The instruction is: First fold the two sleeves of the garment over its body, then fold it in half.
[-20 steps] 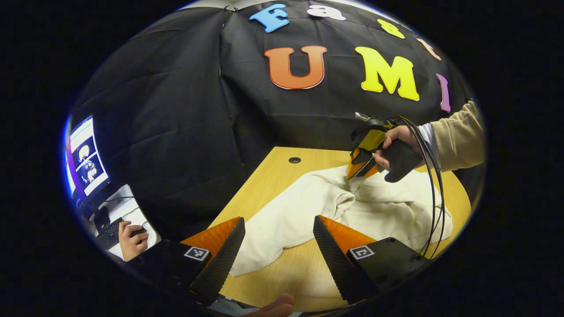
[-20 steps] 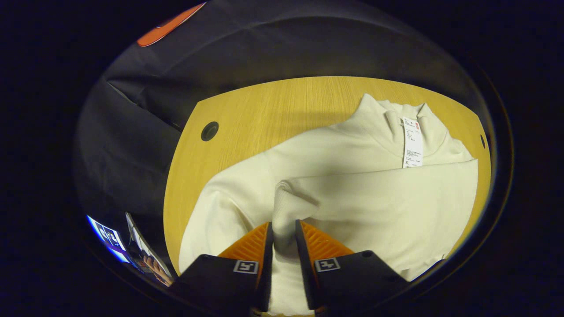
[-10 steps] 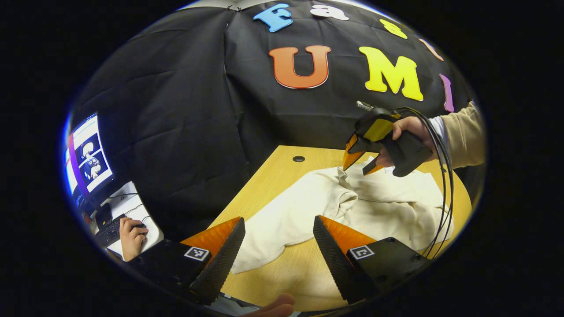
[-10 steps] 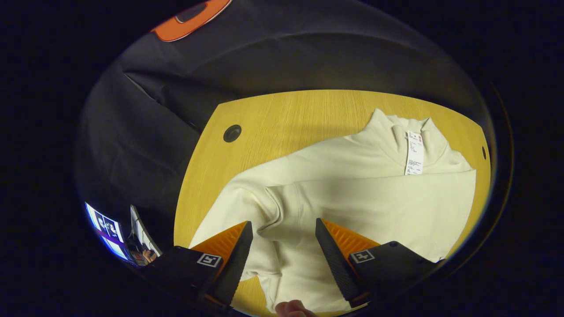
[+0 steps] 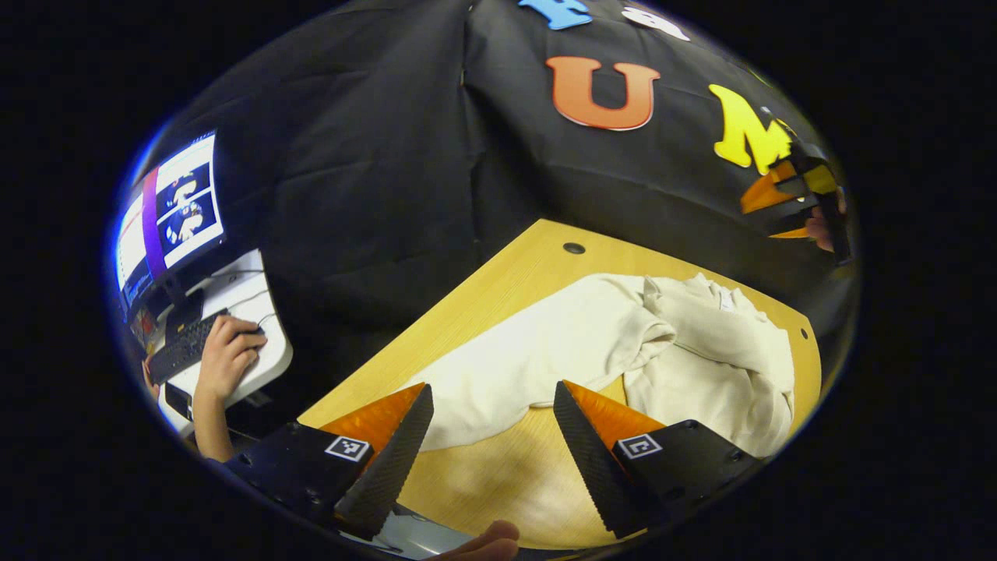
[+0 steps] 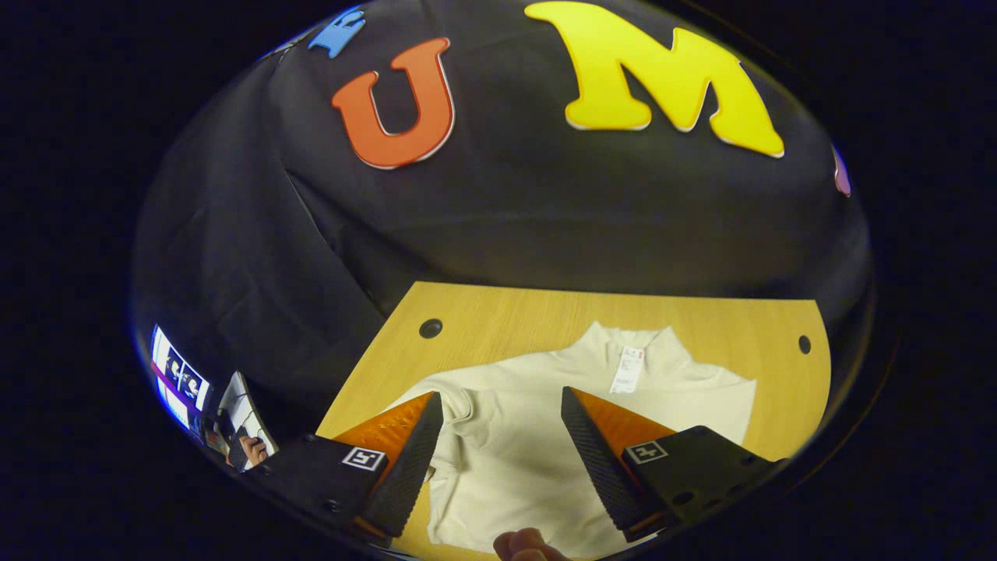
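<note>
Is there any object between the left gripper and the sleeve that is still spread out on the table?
Nothing visible. The left gripper is open above bare table, and the unfolded sleeve lies just ahead of its fingertips with no object between them. The right gripper is raised far off.

This is a recording booth in a lab, not a home. Black cloth [image 5: 389,179] hangs as a wall close behind a bare wooden desk [image 5: 498,483] with round cable holes [image 5: 574,248] at its corners. Off to one side, past the cloth's edge, a lit monitor [image 5: 167,206] stands on a white side table [image 5: 261,312], where a person's hand [image 5: 226,354] rests at a mouse beside a keyboard [image 5: 179,354]. From the right gripper view the same desk [image 6: 506,319] and monitor [image 6: 177,378] appear, with dark cloth all round.
</note>
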Demonstrator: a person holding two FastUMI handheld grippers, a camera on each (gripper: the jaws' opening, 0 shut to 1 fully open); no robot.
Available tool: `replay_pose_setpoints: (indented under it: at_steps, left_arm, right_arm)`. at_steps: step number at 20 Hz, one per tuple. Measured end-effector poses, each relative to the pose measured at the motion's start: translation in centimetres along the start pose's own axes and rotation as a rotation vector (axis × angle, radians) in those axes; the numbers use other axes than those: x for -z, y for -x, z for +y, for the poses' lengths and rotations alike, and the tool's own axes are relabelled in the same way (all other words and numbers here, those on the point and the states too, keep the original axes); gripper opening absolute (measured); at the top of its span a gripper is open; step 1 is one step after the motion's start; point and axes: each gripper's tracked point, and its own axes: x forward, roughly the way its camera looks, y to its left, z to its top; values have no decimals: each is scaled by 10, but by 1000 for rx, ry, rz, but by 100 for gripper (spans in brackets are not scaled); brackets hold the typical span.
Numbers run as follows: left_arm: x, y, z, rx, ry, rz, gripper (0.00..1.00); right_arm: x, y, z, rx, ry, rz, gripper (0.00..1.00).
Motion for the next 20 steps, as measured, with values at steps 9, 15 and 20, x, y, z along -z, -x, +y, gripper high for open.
replay_pose_setpoints:
  at_steps: [9, 15, 20]
  left_arm:
    - [52, -36, 58, -212, 132, 205, 99]
    - [62, -53, 53, -233, 246, 303, 99]
    - [70, -65, 56, -248, 354, 391, 99]
  right_arm:
    - [-31, 153, -99, 125, 23, -261, 97]
    - [-41, 245, -124, 219, 112, -455, 96]
    - [-33, 287, -100, 179, 132, -546, 96]
